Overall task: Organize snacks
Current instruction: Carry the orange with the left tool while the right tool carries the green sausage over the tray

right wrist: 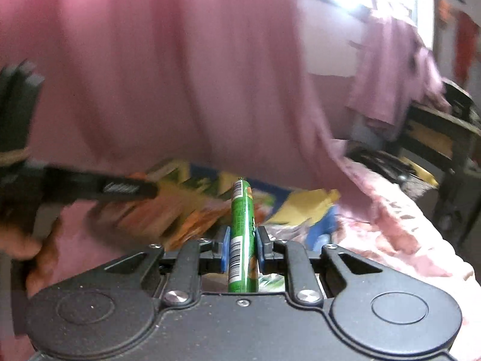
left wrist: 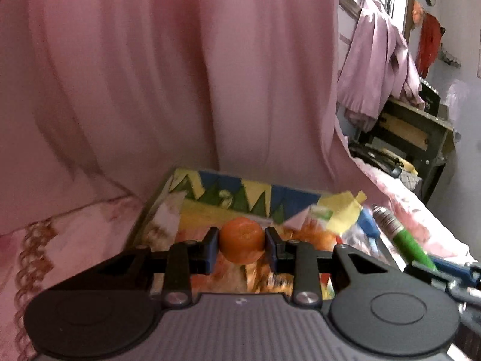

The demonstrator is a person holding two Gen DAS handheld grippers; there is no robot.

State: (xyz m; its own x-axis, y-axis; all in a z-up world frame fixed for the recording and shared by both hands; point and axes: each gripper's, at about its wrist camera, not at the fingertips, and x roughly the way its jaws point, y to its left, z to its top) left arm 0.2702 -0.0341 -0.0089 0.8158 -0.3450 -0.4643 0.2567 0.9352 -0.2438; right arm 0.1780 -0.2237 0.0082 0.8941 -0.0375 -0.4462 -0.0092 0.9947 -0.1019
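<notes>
Your left gripper (left wrist: 242, 245) was clamped on a small orange fruit (left wrist: 242, 243), one blue pad on each side of it, carried above the colourful box (left wrist: 222, 201) that lay just ahead of the fingers. Your right gripper (right wrist: 243, 248) was closed on a slim green snack tube (right wrist: 240, 234), which ran straight forward between the pads and stuck out well past them, over the same box. To the right of the box sat a loose pile of snack packets (left wrist: 342, 213).

The fruit was round and held only at its sides, so I judged a quick roll of your wrist could squeeze it out. The tube's long free end could swing and knock the left gripper, which hung close at its left; the blur in the right view suggested speed.
</notes>
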